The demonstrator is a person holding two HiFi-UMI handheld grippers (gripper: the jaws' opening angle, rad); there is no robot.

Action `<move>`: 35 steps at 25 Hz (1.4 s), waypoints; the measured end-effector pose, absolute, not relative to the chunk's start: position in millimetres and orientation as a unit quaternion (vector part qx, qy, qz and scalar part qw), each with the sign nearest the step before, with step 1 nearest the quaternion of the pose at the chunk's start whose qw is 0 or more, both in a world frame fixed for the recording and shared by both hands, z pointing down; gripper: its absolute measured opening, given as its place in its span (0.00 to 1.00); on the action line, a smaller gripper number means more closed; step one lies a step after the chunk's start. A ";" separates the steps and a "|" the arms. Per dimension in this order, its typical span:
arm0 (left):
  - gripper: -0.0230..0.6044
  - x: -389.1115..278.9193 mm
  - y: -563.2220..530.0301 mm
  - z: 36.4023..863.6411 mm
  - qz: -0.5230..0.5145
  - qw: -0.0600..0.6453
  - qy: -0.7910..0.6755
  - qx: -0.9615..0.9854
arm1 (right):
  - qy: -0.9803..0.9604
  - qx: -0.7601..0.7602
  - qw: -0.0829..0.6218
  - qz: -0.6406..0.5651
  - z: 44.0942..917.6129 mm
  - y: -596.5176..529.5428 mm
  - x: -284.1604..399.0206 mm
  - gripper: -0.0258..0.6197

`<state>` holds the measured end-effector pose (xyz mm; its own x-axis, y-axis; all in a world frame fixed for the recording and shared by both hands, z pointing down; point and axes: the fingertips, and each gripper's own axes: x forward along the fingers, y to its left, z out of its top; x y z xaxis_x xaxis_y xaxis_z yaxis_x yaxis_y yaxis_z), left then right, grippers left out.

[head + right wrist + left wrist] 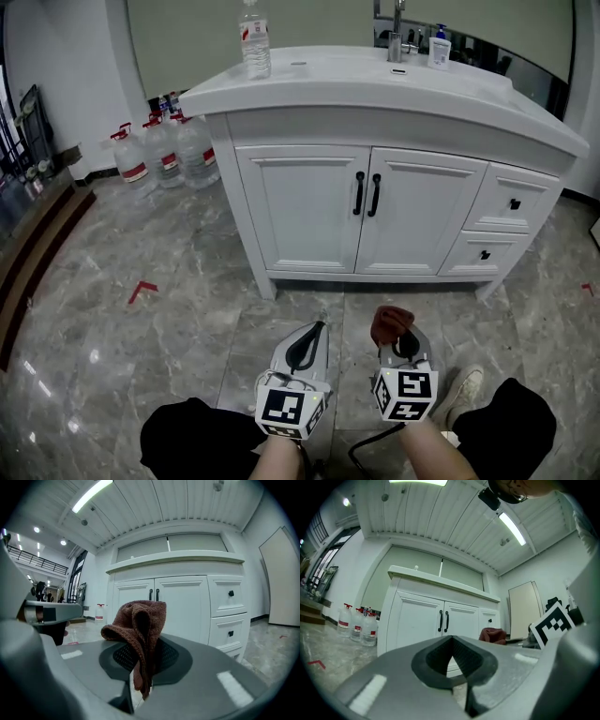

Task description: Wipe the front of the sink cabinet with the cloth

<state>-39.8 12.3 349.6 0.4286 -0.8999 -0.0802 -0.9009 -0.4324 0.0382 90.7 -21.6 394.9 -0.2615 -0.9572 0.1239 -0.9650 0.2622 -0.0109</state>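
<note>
Nearest, well short of the sink cabinet [309, 202] and low over the stone floor [178, 328], the person holds both tools side by side. The left gripper [314, 339] has its jaws brought together at the tips, with nothing between them. The right gripper [401, 349] is clamped on the brown cloth [140, 620].

The cloth is bunched. It pokes out beyond the jaw tips toward the cabinet. In the right gripper view its long axis runs upright: a thin tail hangs down between the pads, and the folded top leans a little toward the cabinet's left end.

The cloth is clear of the cabinet and touches no part of its front. The white doors [305, 211] and the two drawers [511, 202] at the cabinet's right end look clean and dry, with no streak or smear that I can make out. My judgement is that this fits either the cloth being brought up for wiping or being drawn back after a pass. The pictures do not settle which.

On the cabinet top stand a water bottle [254, 37] at the left end, and a tap [397, 33] and a soap bottle [439, 47] toward the right. Big water jugs [164, 150] sit on the floor beyond its left side.
</note>
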 end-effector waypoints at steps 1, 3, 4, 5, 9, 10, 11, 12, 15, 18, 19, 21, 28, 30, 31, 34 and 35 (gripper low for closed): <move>0.04 -38.7 19.0 349.2 0.042 0.010 0.529 -0.847 | -0.793 0.606 0.045 0.042 393.8 -16.1 88.3 0.16; 0.04 -37.3 30.5 347.3 0.039 0.020 0.525 -0.850 | -0.793 0.606 0.046 0.038 392.1 -6.6 84.1 0.16; 0.04 -37.4 35.1 345.7 0.039 0.023 0.524 -0.851 | -0.793 0.606 0.047 0.038 392.3 -2.2 82.5 0.16; 0.04 -38.2 38.8 343.9 0.041 0.024 0.523 -0.851 | -0.793 0.605 0.048 0.040 393.5 2.0 81.4 0.16; 0.04 -43.6 45.0 337.1 0.059 0.014 0.527 -0.848 | -0.794 0.603 0.056 0.050 403.0 17.1 79.4 0.16; 0.04 -43.4 45.7 337.1 0.063 0.011 0.527 -0.847 | -0.795 0.602 0.059 0.048 404.1 20.3 79.3 0.16; 0.04 -42.6 46.4 337.7 0.065 0.009 0.527 -0.847 | -0.795 0.601 0.060 0.046 404.5 23.1 79.7 0.16; 0.04 -41.3 47.3 338.9 0.064 0.008 0.527 -0.848 | -0.796 0.601 0.060 0.046 404.8 25.4 80.5 0.16; 0.04 -36.1 50.1 343.9 0.056 0.008 0.524 -0.850 | -0.796 0.600 0.057 0.050 405.4 29.5 84.6 0.16; 0.04 -31.2 54.3 347.6 0.050 0.006 0.522 -0.852 | -0.796 0.601 0.052 0.054 405.7 32.5 88.1 0.16; 0.04 -29.6 55.6 348.9 0.048 0.006 0.520 -0.853 | -0.796 0.601 0.050 0.057 406.2 33.5 88.4 0.16; 0.04 -26.5 57.8 352.2 0.042 0.009 0.518 -0.854 | -0.797 0.599 0.046 0.061 407.2 35.1 87.4 0.16; 0.04 -23.0 61.7 353.2 0.032 0.010 0.516 -0.856 | -0.802 0.592 0.041 0.066 403.6 40.8 83.8 0.16; 0.04 -23.3 61.2 353.4 0.033 0.008 0.516 -0.856 | -0.803 0.591 0.036 0.071 402.3 40.4 83.7 0.16; 0.04 -23.0 60.8 354.2 0.032 0.007 0.516 -0.856 | -0.803 0.591 0.035 0.071 402.1 40.1 83.1 0.16; 0.04 -21.5 60.3 356.6 0.030 0.010 0.513 -0.858 | -0.803 0.591 0.037 0.069 403.2 39.9 81.6 0.16; 0.04 -20.8 60.5 357.0 0.029 0.010 0.513 -0.858 | -0.803 0.591 0.038 0.069 403.8 40.0 81.8 0.16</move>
<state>-20.8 60.5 357.0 0.4725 -0.8792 -0.0608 -0.8804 -0.4740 0.0121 81.8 40.0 403.8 -0.2984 -0.9437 0.1428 -0.9542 0.2917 -0.0666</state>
